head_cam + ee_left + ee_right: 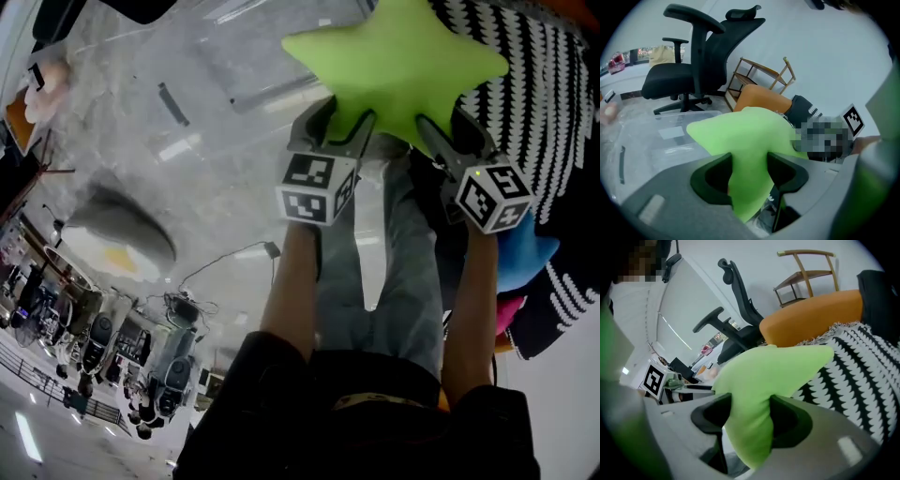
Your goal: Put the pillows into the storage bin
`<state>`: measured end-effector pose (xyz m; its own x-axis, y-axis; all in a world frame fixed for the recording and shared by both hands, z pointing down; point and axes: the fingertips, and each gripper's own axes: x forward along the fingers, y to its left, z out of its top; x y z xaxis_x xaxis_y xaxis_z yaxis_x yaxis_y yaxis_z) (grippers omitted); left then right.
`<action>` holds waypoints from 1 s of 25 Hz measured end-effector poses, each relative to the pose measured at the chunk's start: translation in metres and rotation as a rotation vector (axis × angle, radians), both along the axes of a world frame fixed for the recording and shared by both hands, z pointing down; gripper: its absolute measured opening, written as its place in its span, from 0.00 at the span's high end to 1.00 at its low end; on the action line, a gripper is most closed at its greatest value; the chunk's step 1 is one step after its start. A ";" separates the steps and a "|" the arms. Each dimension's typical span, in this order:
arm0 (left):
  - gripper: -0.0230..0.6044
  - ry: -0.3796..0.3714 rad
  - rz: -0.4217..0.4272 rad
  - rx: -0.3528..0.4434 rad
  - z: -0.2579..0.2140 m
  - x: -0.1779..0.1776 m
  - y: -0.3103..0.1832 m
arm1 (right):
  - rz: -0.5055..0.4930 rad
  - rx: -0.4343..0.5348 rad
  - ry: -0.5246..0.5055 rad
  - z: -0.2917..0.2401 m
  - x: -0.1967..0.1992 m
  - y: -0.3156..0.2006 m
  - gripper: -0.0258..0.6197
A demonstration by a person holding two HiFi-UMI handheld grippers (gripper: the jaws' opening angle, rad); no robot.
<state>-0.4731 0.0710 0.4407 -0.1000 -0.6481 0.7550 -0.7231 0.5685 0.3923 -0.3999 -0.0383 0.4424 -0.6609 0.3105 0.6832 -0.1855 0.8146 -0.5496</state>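
A lime-green star pillow is held up by two of its points, one in each gripper. My left gripper is shut on one point of the star pillow, which is squeezed between the jaws. My right gripper is shut on another point of the star pillow. The clear plastic storage bin lies beyond and to the left of the pillow, and its rim shows in the left gripper view. A blue pillow and a pink one lie at the right.
A black-and-white patterned cover lies on an orange seat at the right. A black office chair and a wooden rack stand behind the bin. The person's jeans-clad legs are below the grippers.
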 end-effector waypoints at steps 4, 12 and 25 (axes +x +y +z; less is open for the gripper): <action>0.57 0.015 -0.063 -0.025 0.014 -0.019 0.046 | -0.050 -0.023 0.011 0.014 -0.028 0.039 0.56; 0.56 0.030 -0.169 -0.051 0.052 -0.064 0.114 | -0.176 -0.030 -0.003 0.056 -0.092 0.097 0.55; 0.61 -0.058 -0.081 -0.130 0.064 -0.102 0.130 | -0.040 -0.018 0.101 0.105 -0.116 0.113 0.48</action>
<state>-0.5753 0.2011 0.5052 -0.1937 -0.5334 0.8234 -0.6925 0.6688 0.2704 -0.5158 0.0751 0.5477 -0.5755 0.3483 0.7399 -0.2084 0.8124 -0.5446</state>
